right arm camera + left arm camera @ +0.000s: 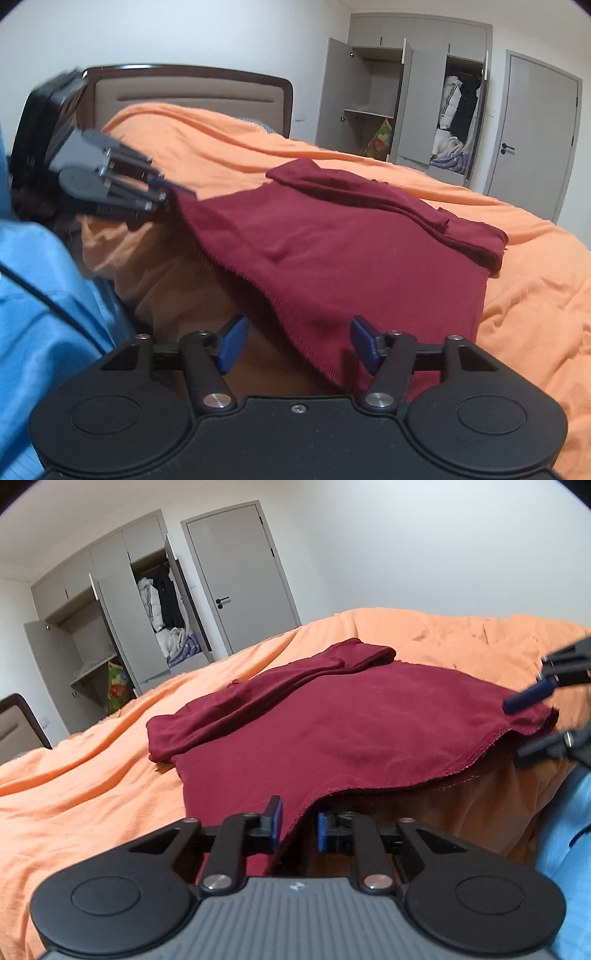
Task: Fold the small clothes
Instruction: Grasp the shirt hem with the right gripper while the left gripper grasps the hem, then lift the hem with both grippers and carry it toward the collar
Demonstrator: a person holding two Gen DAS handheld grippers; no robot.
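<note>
One dark red garment (343,723) lies on the orange bedcover (85,775), its near hem raised off the bed at both corners. Its sleeves are folded across the far part of it, so you cannot make out the neckline or how many layers lie there.

Your left gripper (298,825) has its blue pads close together with the hem corner hanging between them. The cloth hides the inner pad faces in the left wrist view, and in the right wrist view this gripper (173,192) is motion-blurred, though the garment's corner stretches straight out from its tips. It appears to be pinching the hem.

Your right gripper (295,343) stands spread wide, with the other hem corner draped between the pads and touching neither clearly. From the left wrist view it (517,731) is cut off by the right frame edge; one blue pad sits above the cloth edge, one dark finger below.

Only the right wrist view shows the headboard (192,92) fully. Both views show one wardrobe (122,602), doors open with clothes inside, and one closed door (240,572). A blue sleeve (40,288) fills the lower corner, mostly out of frame.
</note>
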